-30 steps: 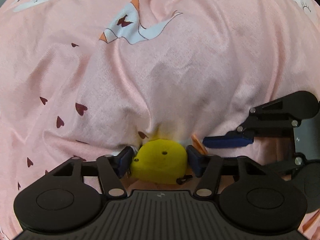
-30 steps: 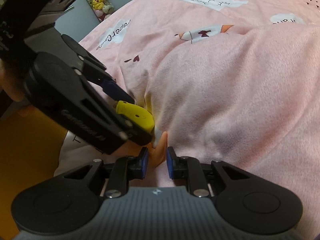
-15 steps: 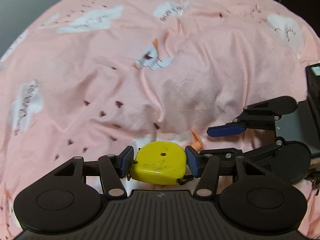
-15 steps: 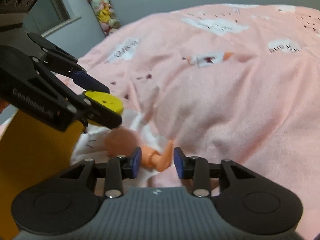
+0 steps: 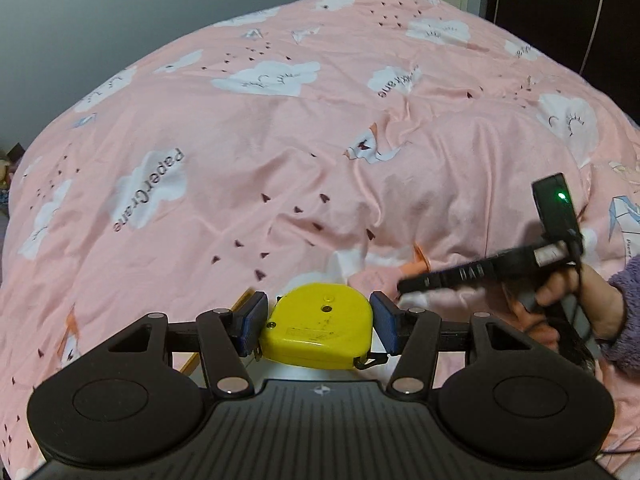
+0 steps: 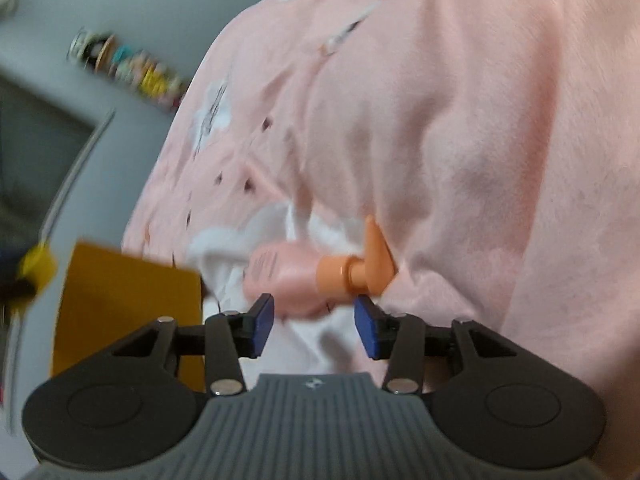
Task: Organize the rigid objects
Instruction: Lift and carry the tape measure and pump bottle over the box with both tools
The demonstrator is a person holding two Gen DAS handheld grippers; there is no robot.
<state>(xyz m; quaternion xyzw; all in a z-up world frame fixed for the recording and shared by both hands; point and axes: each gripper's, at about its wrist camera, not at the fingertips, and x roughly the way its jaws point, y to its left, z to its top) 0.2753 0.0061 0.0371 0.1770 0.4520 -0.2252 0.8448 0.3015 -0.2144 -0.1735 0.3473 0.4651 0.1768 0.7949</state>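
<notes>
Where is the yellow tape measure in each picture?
Left wrist view: the yellow tape measure sits bottom middle, clamped in the left gripper.
Right wrist view: only a blurred yellow bit shows at the far left edge, beside the orange box.
Shared landmark: the pink bottle with the orange pump top, lying on the pink quilt; in the left wrist view only its orange top peeks out.

Pink cloud-printed quilt (image 5: 280, 152) over the bed; grey wall (image 5: 120, 20) behind; blurred colourful toys (image 6: 128, 66)
</notes>
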